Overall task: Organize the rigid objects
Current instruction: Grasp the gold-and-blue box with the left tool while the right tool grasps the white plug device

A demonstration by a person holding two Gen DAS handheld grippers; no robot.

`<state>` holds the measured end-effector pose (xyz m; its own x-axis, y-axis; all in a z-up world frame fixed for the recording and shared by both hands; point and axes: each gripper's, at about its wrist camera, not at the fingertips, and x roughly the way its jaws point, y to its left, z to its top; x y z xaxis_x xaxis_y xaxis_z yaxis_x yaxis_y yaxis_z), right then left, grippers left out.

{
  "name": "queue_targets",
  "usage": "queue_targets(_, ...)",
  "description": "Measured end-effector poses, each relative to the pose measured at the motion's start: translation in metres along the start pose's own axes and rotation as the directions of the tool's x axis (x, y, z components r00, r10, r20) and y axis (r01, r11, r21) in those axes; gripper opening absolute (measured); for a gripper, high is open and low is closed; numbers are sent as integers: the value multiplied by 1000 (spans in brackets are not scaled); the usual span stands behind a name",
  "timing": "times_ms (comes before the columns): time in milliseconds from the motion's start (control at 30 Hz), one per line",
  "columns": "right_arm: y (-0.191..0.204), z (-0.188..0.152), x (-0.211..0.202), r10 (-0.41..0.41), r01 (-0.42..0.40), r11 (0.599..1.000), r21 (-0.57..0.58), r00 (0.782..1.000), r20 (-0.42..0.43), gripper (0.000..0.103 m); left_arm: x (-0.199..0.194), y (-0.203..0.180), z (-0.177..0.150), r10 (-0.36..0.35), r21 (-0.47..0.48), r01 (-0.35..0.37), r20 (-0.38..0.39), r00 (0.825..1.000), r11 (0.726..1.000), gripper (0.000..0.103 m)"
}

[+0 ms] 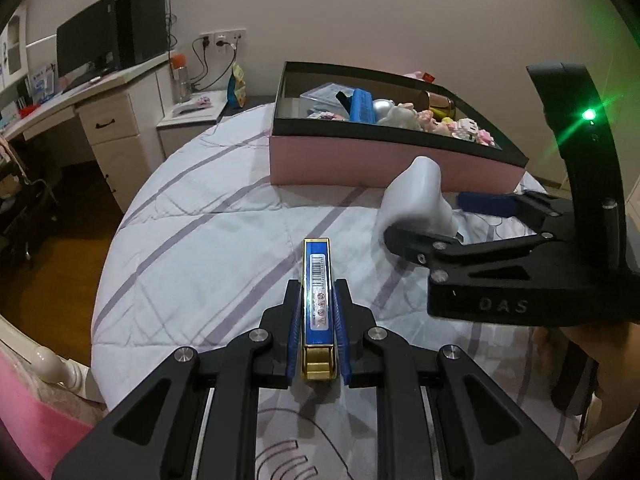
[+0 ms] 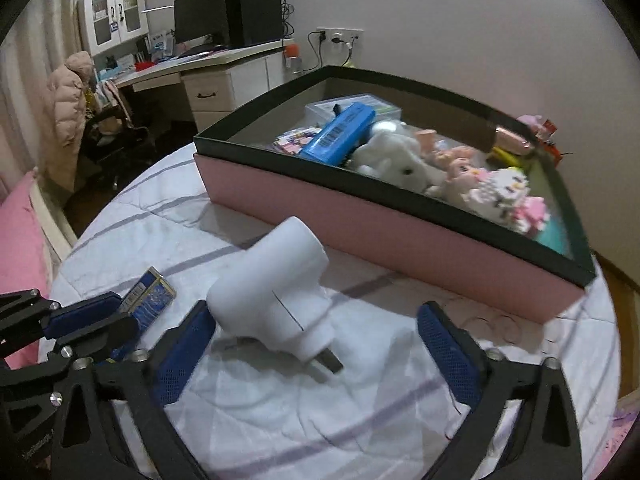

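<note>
While the left gripper (image 1: 317,312) clamps a slim blue-and-gold box (image 1: 317,280) between its blue pads, the box juts forward over the striped quilt (image 1: 192,240), its barcode side up in the left wrist view. In the right wrist view that same box (image 2: 150,294) shows at the left edge, held in the left gripper (image 2: 100,316) just beside the right gripper's left finger.

Further right, the right gripper (image 2: 316,344) stands with jaws wide, a white plug-shaped gadget (image 2: 276,300) lying on the quilt between them. Its left pad (image 2: 184,352) is touching or nearly touching the gadget's side; I cannot tell which. The right pad is well clear. From the left wrist the gadget (image 1: 416,196) appears white and blurred between the right gripper's fingers (image 1: 420,240).

Behind both sits a pink tray with a black rim (image 2: 360,216), near the gadget but apart from it. It holds a blue case (image 2: 340,132), a clear plastic box, a white plush toy (image 2: 392,160), small pink figures and a brick-built cat (image 2: 508,188).
</note>
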<state>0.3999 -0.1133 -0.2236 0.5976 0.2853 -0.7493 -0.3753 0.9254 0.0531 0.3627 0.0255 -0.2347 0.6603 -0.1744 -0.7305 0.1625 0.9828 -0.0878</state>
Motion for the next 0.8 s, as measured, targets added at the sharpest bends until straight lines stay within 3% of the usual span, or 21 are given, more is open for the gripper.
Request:
queue_targets(100, 2, 1, 5, 39, -39, 999, -1, 999, -9, 59, 5, 1, -1, -2, 0, 2, -8, 1000, 1000, 16)
queue_targets(133, 4, 1, 6, 26, -26, 1000, -8, 1000, -5, 56, 5, 2, -2, -5, -4, 5, -10, 1000, 1000, 16)
queue_targets(467, -13, -23, -26, -35, 32, 997, 72, 999, 37, 56, 20, -3, 0, 28, 11, -28, -20, 999, 1000, 15)
queue_targets(800, -21, -50, -76, -50, 20, 984, 177, 985, 164, 56, -17, -15, 2, 10, -2, -10, 87, 996, 1000, 15)
